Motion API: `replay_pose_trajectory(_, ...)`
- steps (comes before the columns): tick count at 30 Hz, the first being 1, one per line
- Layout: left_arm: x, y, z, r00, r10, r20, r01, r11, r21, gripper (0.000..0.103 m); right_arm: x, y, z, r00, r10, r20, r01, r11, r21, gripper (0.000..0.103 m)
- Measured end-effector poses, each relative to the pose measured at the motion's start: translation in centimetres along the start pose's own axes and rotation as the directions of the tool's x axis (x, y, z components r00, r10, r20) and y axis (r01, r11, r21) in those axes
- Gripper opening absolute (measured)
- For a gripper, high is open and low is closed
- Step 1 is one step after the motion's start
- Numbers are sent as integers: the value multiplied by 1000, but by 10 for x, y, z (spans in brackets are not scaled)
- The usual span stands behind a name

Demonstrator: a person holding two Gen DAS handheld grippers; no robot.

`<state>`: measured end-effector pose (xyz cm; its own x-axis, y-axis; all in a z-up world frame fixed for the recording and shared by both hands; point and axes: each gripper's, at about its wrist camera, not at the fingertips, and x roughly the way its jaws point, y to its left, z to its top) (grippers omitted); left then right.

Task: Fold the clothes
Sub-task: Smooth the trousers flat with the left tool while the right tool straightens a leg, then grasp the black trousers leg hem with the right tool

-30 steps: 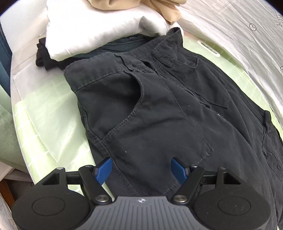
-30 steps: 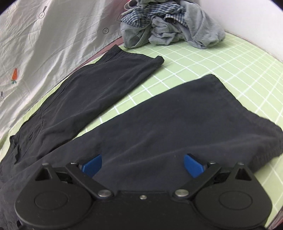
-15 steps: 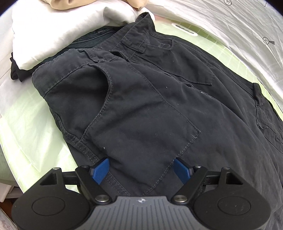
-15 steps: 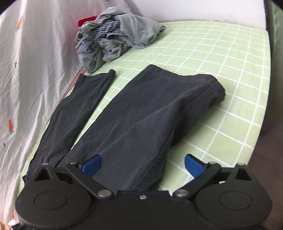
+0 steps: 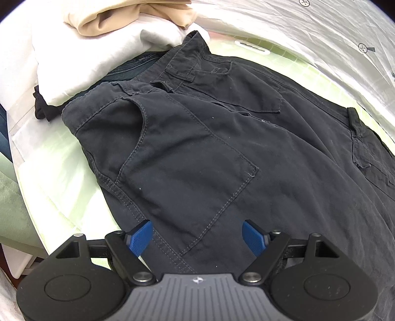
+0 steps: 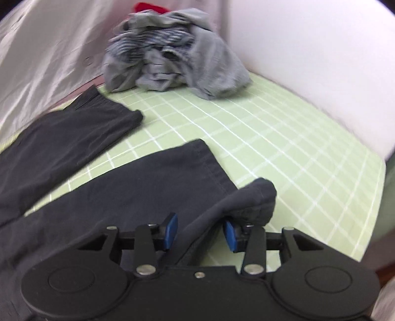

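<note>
Black trousers [image 5: 222, 138] lie flat on the green checked mat [image 5: 61, 158], waistband toward a stack of folded clothes. My left gripper [image 5: 197, 237] hovers open over the outer side seam below the front pocket, with nothing pinched. In the right wrist view, both trouser legs [image 6: 118, 197] stretch out across the mat [image 6: 284, 148]. The nearer leg's hem corner [image 6: 256, 197] is bunched up into a ridge. My right gripper [image 6: 200, 229] straddles that ridge and its jaws are closing, with a gap still showing beside the left pad [image 6: 171, 228].
A folded white garment [image 5: 98, 54] with a beige one [image 5: 118, 17] on top sits beyond the waistband. A crumpled grey and checked pile [image 6: 172, 54] lies at the mat's far end. A white sheet [image 6: 42, 49] hangs along the back.
The right gripper swung back to the nearer leg's hem and its jaws narrowed around a raised fold of cloth. The left gripper drifted along the trousers' hip, staying open.
</note>
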<state>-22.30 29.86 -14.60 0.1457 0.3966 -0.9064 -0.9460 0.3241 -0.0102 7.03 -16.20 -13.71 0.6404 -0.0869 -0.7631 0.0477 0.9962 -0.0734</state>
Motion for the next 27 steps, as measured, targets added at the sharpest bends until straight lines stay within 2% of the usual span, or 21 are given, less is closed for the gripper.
replay_pose_trajectory(2,-2,-5,-2,1000,4,-1,-4,1000,15,80,9,27,3,999,31,17,-27,981,-192,52)
replay_pose_trajectory(5,-5,-12,-5,1000,8,-5,-8,999,44,80,12,50,1,992,123,4,-115,939,-323,55)
replay_pose_trajectory(8,-5,-18,-7,1000,15,-9,-14,997,78,80,5,42,0,978,207,-8,-206,964,-170,66)
replay_pose_trajectory(12,3,-23,-6,999,8,-37,-4,995,101,80,-8,7,-8,970,244,25,-245,965,97,67)
replay_pose_trajectory(17,12,-32,-1,998,-7,-57,16,988,152,80,-22,-35,-28,971,226,80,-240,908,345,61)
replay_pose_trajectory(19,16,-36,1,998,-12,-64,23,984,178,80,-19,-48,-37,977,201,69,-211,881,423,50)
replay_pose_trajectory(20,17,-37,2,998,-14,-68,27,982,187,80,-16,-52,-42,978,200,60,-206,875,438,48)
replay_pose_trajectory(21,19,-38,2,997,-17,-74,31,981,194,80,-13,-52,-44,974,218,57,-220,864,453,40)
replay_pose_trajectory(22,21,-39,3,997,-19,-79,35,979,199,80,-10,-51,-46,970,237,55,-235,852,469,38)
replay_pose_trajectory(27,27,-40,6,995,-29,-95,47,979,200,80,3,-46,-54,942,330,58,-308,785,538,38)
